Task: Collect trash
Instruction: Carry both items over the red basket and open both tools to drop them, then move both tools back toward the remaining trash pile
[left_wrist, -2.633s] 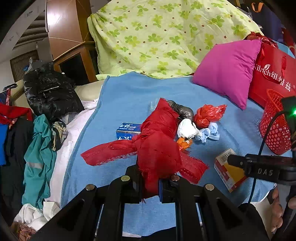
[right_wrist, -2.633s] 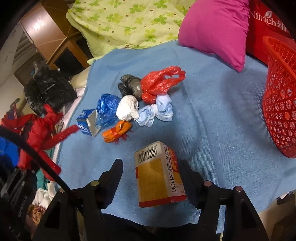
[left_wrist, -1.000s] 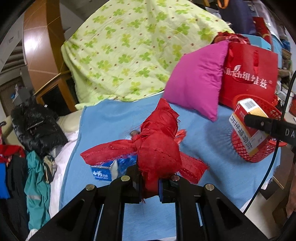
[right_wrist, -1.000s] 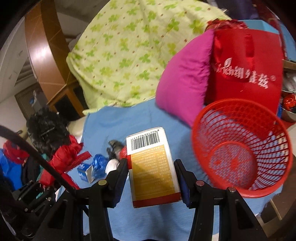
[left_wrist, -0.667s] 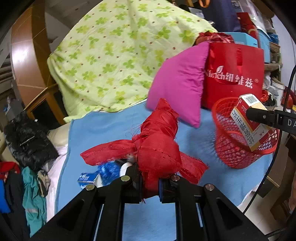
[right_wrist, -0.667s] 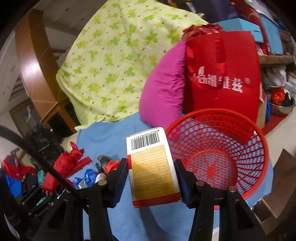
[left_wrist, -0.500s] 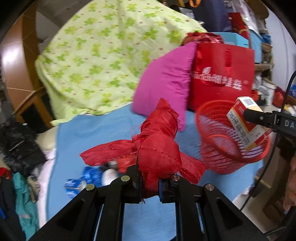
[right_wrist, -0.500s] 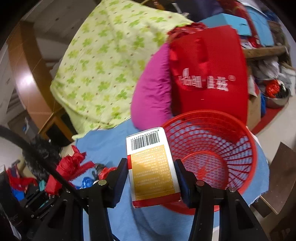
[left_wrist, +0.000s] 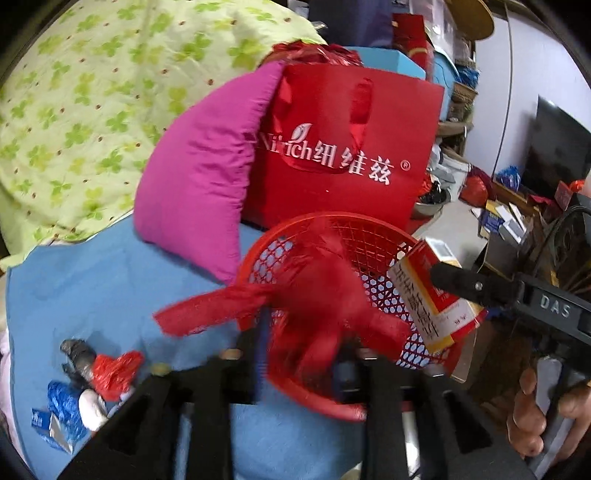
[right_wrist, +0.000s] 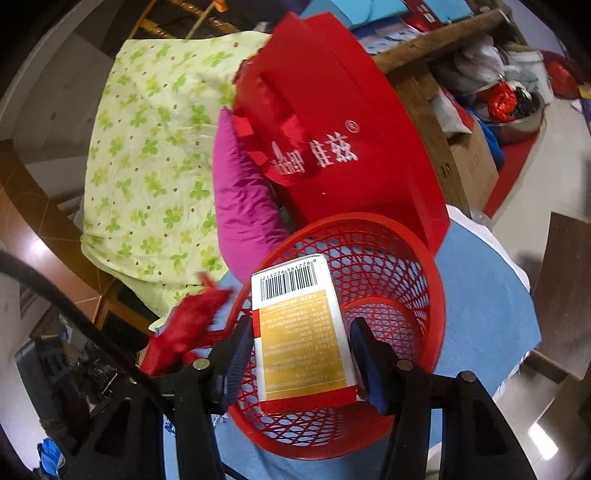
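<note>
Two handheld tools over a red mesh basket (right_wrist: 424, 295) on a bed's blue blanket (left_wrist: 92, 277).

An orange-and-white carton (right_wrist: 301, 332) is clamped between the right tool's (right_wrist: 301, 356) fingers, above the basket's opening. A crumpled red ribbon (left_wrist: 314, 306), blurred, is seen at the left tool (left_wrist: 299, 360), over the basket's near rim; whether that tool grips it cannot be told. Left of the basket, wrapper scraps (left_wrist: 92, 380) lie on the blanket.

Indoor light was moderate and even, colours saturated. In the left view the red cloth (left_wrist: 314, 306) and the hand-held gripper (left_wrist: 299, 365) were smeared by motion blur. Fisheye bending curved both views, with black corners. The box (right_wrist: 299, 332) looked sharp.
</note>
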